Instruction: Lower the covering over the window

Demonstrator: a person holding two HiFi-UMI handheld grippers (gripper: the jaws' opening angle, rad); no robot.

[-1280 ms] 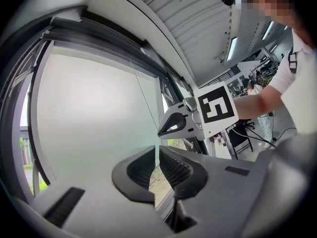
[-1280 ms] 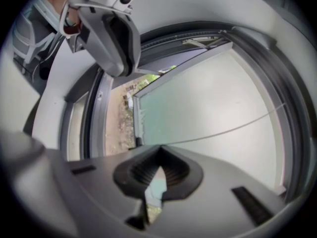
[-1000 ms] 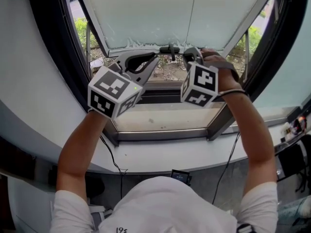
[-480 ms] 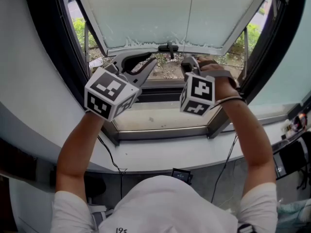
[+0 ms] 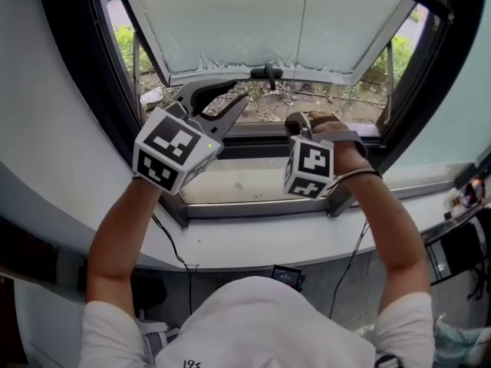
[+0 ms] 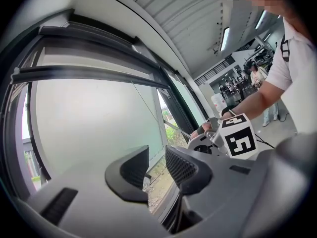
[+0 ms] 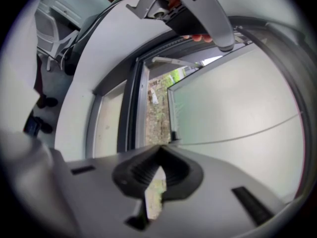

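A pale roller blind [image 5: 245,21] covers most of the window; its bottom bar [image 5: 207,72] with a small black handle [image 5: 266,73] hangs above the sill. A thin pull cord [image 5: 304,14] runs down in front of the blind. My right gripper [image 5: 295,119] is below the bar, shut, and the cord [image 7: 247,132] leads right to its closed tips [image 7: 159,157]. My left gripper [image 5: 236,94] is held just under the bar, left of the handle. Its jaws have just been opening and nothing shows between them [image 6: 156,157].
A dark window frame [image 5: 77,67] surrounds the opening, with a pale sill [image 5: 253,186] and a white ledge [image 5: 253,244] below it. Gravel and plants [image 5: 322,98] show through the gap under the blind. Cables [image 5: 175,248] hang under the ledge. People stand far back [image 6: 257,76].
My right gripper has come down from the bar's level towards the sill, still shut. The left gripper's jaws have spread apart; that hand stayed where it was.
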